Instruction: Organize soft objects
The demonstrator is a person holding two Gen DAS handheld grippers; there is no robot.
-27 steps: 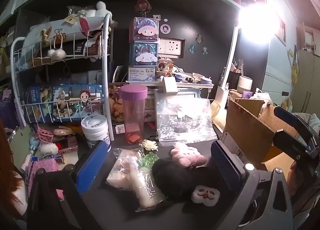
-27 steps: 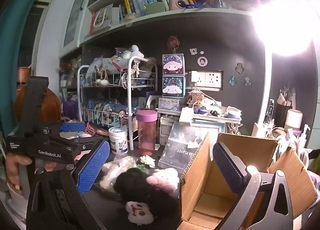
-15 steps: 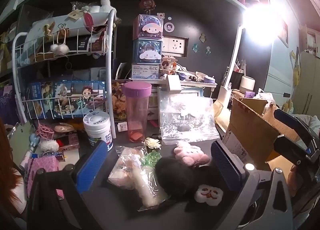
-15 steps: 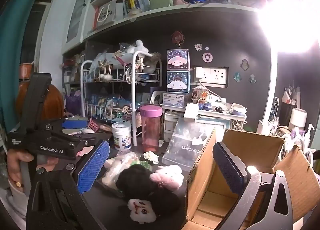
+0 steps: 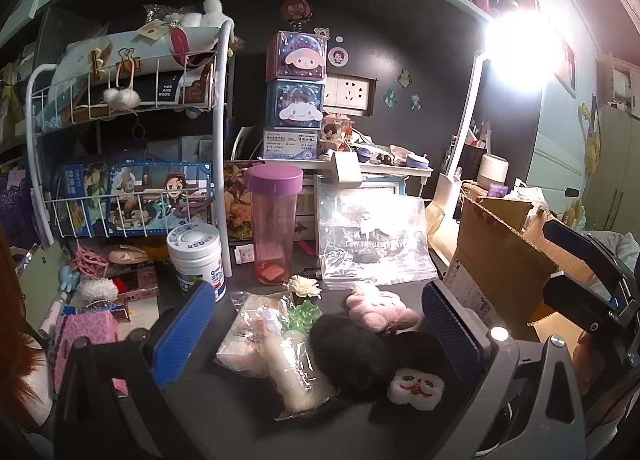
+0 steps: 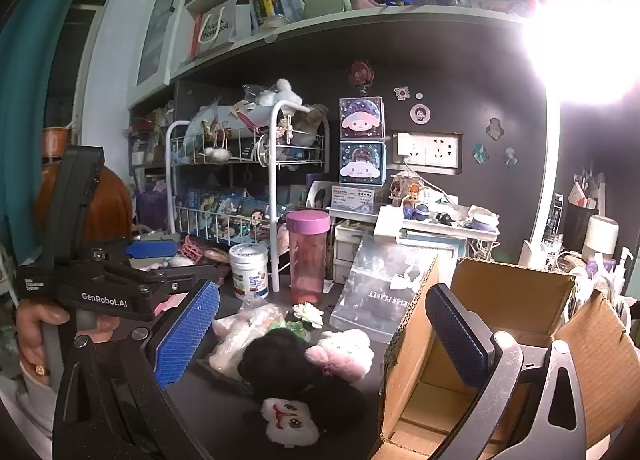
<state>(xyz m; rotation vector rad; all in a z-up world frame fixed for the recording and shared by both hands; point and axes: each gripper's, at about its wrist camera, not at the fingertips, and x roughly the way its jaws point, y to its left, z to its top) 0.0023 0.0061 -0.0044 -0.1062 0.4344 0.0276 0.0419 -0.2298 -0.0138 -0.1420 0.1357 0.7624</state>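
While both cams look at the same messy desk, each catches stuff the other misses. From the left wrist view, the left gripper (image 5: 316,330) has its blue pads spread wide with nothing between them, hovering over the pile of soft toys: a black plush (image 5: 352,348) dead centre, a pink plush (image 5: 380,306) touching it at about 1 o'clock, and a bagged white plush (image 5: 264,334) at its 9 o'clock. That view only gets the outside wall of the cardboard box (image 5: 492,256), off at 3 o'clock from the pile.

The right wrist view is the one that looks down into the cardboard box (image 6: 516,300); what shows of the inside looks bare. The right gripper (image 6: 320,334) is wide open too, holding nothing, its right finger sitting in front of the box opening. Same black plush (image 6: 276,360) and pink plush (image 6: 344,352) lie on the dark desk, just beside the box at its 9 o'clock. You also see the left gripper (image 6: 152,252) from the side here, held in a hand (image 6: 40,328) at 9 o'clock. A pink tumbler (image 6: 307,256) stands at 12 o'clock behind the pile.
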